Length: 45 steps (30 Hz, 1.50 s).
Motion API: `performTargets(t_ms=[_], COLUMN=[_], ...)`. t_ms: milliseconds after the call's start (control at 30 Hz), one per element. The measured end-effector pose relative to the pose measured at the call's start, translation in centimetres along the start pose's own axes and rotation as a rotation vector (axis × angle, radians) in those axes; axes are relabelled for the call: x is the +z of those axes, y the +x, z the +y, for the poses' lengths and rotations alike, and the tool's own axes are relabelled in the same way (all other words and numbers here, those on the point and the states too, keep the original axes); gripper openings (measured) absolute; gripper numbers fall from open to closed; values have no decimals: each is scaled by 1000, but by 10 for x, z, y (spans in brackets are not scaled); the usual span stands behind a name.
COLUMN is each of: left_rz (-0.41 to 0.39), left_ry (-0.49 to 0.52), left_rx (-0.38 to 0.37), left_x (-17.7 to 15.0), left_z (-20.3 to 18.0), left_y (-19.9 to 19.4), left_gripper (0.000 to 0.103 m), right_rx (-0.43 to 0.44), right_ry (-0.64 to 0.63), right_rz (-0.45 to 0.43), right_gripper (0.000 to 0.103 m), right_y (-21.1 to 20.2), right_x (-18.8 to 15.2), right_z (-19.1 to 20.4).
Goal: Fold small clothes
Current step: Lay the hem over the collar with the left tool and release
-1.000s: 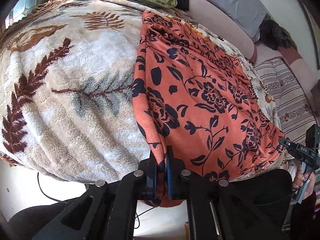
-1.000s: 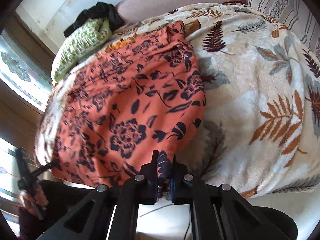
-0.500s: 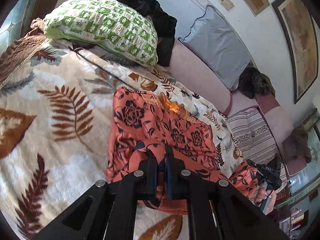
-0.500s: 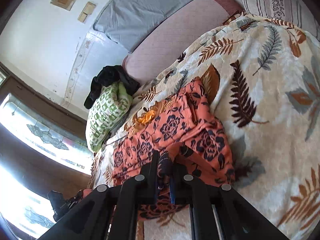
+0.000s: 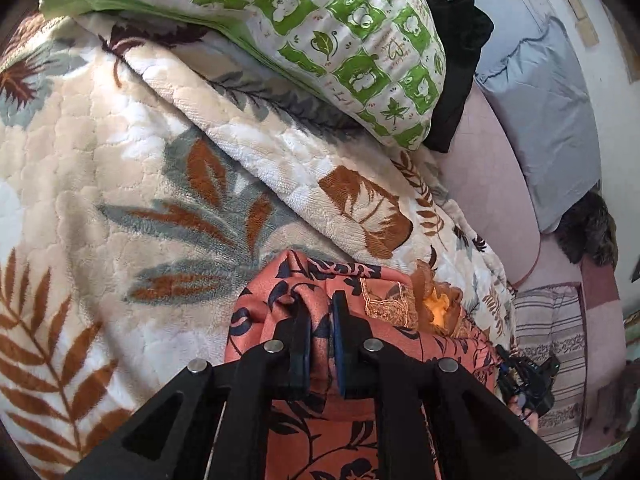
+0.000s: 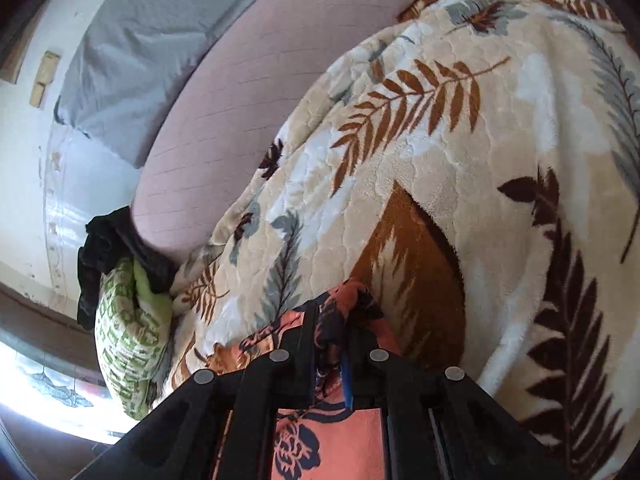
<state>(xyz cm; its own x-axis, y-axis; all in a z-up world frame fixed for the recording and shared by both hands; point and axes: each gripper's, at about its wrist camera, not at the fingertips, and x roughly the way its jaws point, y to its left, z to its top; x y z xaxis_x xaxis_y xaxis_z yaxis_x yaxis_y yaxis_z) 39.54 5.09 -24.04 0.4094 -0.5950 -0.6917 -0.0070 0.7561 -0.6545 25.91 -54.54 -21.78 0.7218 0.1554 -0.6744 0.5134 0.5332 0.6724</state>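
Note:
An orange garment with a dark floral print [image 5: 360, 412] lies on a cream leaf-patterned blanket [image 5: 100, 184]. My left gripper [image 5: 320, 320] is shut on one edge of the garment and holds it over the garment's far end, near its embroidered neckline [image 5: 384, 300]. My right gripper [image 6: 330, 332] is shut on another edge of the same garment [image 6: 324, 440], low over the blanket [image 6: 460, 160]. The right gripper also shows at the lower right of the left wrist view [image 5: 524, 376]. Most of the garment is hidden under the grippers.
A green and white pillow [image 5: 320, 32] with black cloth [image 5: 456, 40] behind it lies at the bed's head. A pink headboard cushion [image 6: 248, 120] and a grey pillow [image 5: 552, 112] stand beyond. A striped cushion [image 5: 560, 360] is at the right.
Both grippers have carried the garment's near edge up from the bed's front and forward over the garment to its far end, folding it over.

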Motion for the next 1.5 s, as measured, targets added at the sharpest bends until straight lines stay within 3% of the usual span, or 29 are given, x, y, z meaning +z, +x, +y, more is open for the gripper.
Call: performTargets(t_ms=[67, 167, 233, 300, 333, 367, 433, 500, 567, 667, 733, 833, 967, 1067, 1200, 1300, 1400, 1500], left_rz=[-45, -149, -249, -343, -379, -397, -391, -371, -329, -236, -168, -145, -118, -93, -74, -79, -82, -89], left_ry=[-10, -32, -41, -50, -55, -59, -41, -26, -11, -24, -18, 7, -26, -60, -82, -82, -107, -116], left_rx=[-66, -185, -144, -87, -69, -46, 9, 34, 70, 86, 133, 183, 149, 118, 104, 101, 99, 104], left_x=[-3, -9, -20, -34, -43, -51, -72, -98, -123, -150, -158, -159, -151, -142, -133, -129, -128, -129], left_z=[3, 5, 2, -2, -4, -6, -18, -32, -42, -43, -40, -35, -31, -27, -24, -25, -22, -23], left_y=[-8, -33, -57, -81, -92, -101, -111, -109, -95, -66, -48, -37, -38, -39, -36, -37, -36, -38], left_gripper=[10, 11, 30, 45, 48, 48, 48, 48, 48, 48, 48, 48, 48, 48, 48, 48, 48, 48], right_rx=[21, 103, 154, 138, 134, 146, 142, 109, 54, -9, -28, -47, -138, -168, -179, -151, -134, -202], right_ry=[31, 65, 109, 118, 120, 127, 117, 4, -166, -425, -556, -700, -777, -786, -653, -596, -585, -619], right_rz=[6, -59, -97, -149, -194, -252, -288, -231, -163, 30, 138, 241, 325, 245, 163, 26, -23, -40], right_gripper=[11, 12, 17, 60, 93, 95, 95, 92, 64, 43, 41, 41, 41, 42, 42, 42, 42, 42], right_y=[6, -7, -20, -38, -50, -64, -85, -96, -99, -77, -57, -25, 39, 75, 112, 101, 80, 56], right_x=[-1, 0, 0, -3, -4, -7, -7, -13, -36, -97, -142, -199, -232, -214, -164, -137, -123, -120], right_z=[-8, -22, -29, -30, -29, -29, -25, -3, 29, 77, 103, 132, 160, 183, 206, 215, 215, 197])
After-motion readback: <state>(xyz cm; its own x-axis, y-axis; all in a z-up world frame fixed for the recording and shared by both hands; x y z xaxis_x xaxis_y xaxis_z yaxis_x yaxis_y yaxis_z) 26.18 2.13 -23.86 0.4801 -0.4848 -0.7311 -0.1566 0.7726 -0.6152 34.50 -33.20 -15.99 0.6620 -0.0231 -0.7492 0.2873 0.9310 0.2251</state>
